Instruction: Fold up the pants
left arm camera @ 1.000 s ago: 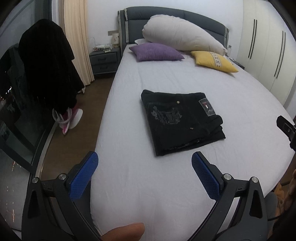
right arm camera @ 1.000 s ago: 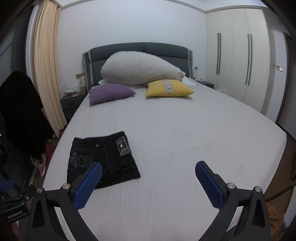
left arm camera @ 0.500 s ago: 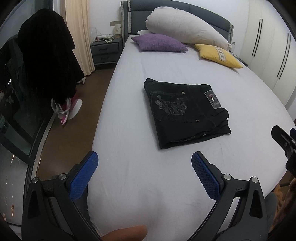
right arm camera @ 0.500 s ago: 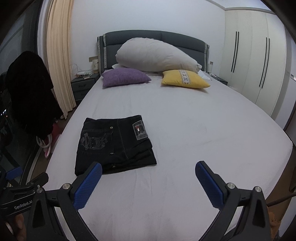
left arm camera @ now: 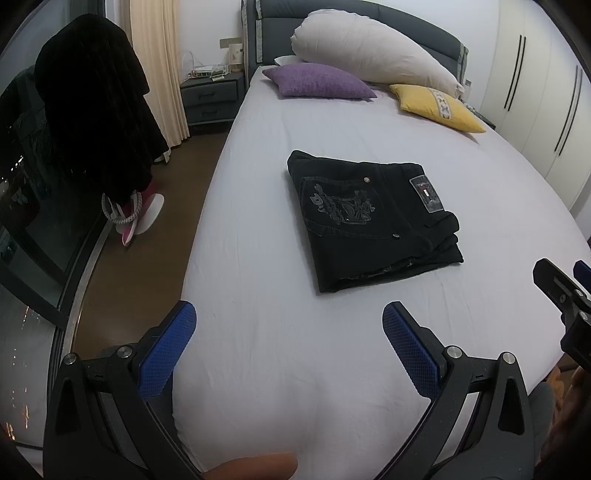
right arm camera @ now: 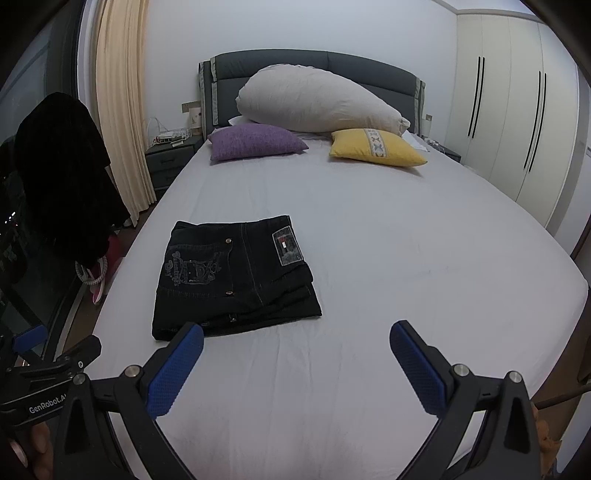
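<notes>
White sheeting covers the bed (left arm camera: 266,229) that fills your left wrist view, with a dark padded headboard (left arm camera: 439,35) at the far end. Your pants (left arm camera: 369,218) lie on it already folded into a compact black rectangle, back pocket embroidery and a small patch facing up, well ahead of the left tool (left arm camera: 288,332). That tool hangs above the sheet near the foot of the bed, its blue-padded fingers (left arm camera: 166,350) spread wide and holding nothing. Behind the pants sit a purple cushion (left arm camera: 321,85), a yellow cushion (left arm camera: 439,107) and a long pale pillow (left arm camera: 373,59). A nightstand (left arm camera: 212,98) stands left of the bed beside a cream curtain (left arm camera: 159,62), and a dark garment (left arm camera: 96,122) hangs at the far left. At the right edge you can see part of the other tool.

From your right wrist view, the pants (right arm camera: 232,273) lie left of centre on the bed (right arm camera: 406,258) — just beyond the left finger of the right tool (right arm camera: 295,354). This tool is also wide open and empty, not touching the fabric. White wardrobe doors (right arm camera: 517,129) line the right wall.
</notes>
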Motion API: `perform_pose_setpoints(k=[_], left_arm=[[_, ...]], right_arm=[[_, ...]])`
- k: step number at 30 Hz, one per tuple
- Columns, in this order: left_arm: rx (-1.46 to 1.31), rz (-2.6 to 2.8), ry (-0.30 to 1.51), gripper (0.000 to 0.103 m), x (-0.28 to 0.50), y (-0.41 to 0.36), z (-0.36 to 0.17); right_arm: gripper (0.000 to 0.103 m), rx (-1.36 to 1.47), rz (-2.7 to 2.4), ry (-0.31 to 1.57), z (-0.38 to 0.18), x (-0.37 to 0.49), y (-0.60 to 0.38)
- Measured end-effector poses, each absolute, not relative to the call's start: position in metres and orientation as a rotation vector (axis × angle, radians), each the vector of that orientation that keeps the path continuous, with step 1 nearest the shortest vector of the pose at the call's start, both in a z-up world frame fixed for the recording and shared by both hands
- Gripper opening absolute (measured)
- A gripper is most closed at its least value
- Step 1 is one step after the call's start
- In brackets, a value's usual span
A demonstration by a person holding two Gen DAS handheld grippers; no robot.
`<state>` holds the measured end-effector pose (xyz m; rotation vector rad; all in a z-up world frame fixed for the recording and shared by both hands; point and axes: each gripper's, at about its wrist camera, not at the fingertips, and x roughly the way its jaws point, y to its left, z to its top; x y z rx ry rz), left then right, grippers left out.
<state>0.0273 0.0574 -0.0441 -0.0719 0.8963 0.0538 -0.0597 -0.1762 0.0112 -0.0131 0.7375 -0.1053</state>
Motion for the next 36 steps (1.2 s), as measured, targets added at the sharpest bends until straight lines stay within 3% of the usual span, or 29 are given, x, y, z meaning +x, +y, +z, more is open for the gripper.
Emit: perform_pose_setpoints(k=[36], left_arm=[[-0.062, 0.051, 0.908, 0.103, 0.026, 0.059, -0.049]], right_arm=[[0.103, -0.001, -0.092, 0.777, -0.003, -0.062, -0.176]])
